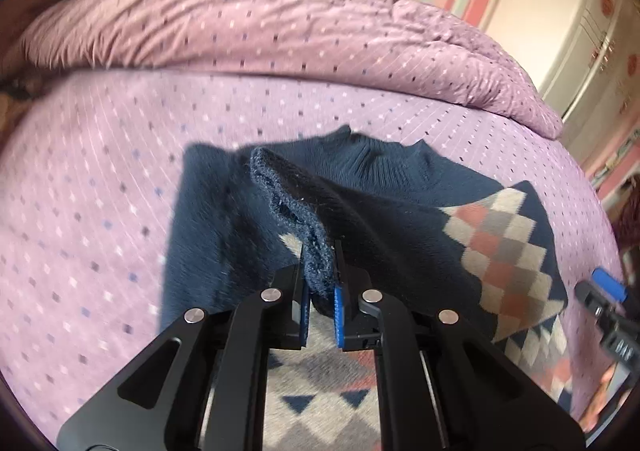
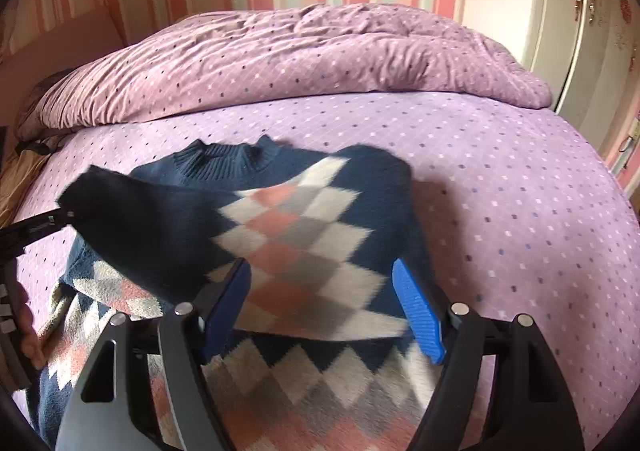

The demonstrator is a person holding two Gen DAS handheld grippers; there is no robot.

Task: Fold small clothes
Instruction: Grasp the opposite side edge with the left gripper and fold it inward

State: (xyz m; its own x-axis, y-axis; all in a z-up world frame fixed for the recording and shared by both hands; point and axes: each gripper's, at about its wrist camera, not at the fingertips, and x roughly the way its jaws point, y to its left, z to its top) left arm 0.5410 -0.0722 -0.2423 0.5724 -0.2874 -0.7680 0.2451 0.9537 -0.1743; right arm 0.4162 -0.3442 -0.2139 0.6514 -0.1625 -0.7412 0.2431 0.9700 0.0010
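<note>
A small navy sweater point(image 2: 304, 235) with a pink, grey and cream diamond pattern lies face up on the bed, collar point(image 2: 228, 163) toward the far side. My left gripper point(image 1: 320, 255) is shut on the navy sleeve cuff point(image 1: 292, 203) and holds that sleeve raised off the sweater. From the right wrist view the raised sleeve point(image 2: 140, 227) hangs over the sweater's left half. My right gripper point(image 2: 320, 271) stands open just above the patterned chest, with its blue pads point(image 2: 418, 311) apart and pressing on nothing. It also shows at the right edge of the left wrist view as a blue fingertip point(image 1: 608, 283).
The purple dotted sheet point(image 2: 500, 219) covers the bed. A rumpled purple duvet point(image 2: 300, 63) is heaped along the far side. A white wardrobe point(image 2: 584, 19) stands at the right, before a striped wall. A person's hand point(image 2: 28, 331) shows at the left edge.
</note>
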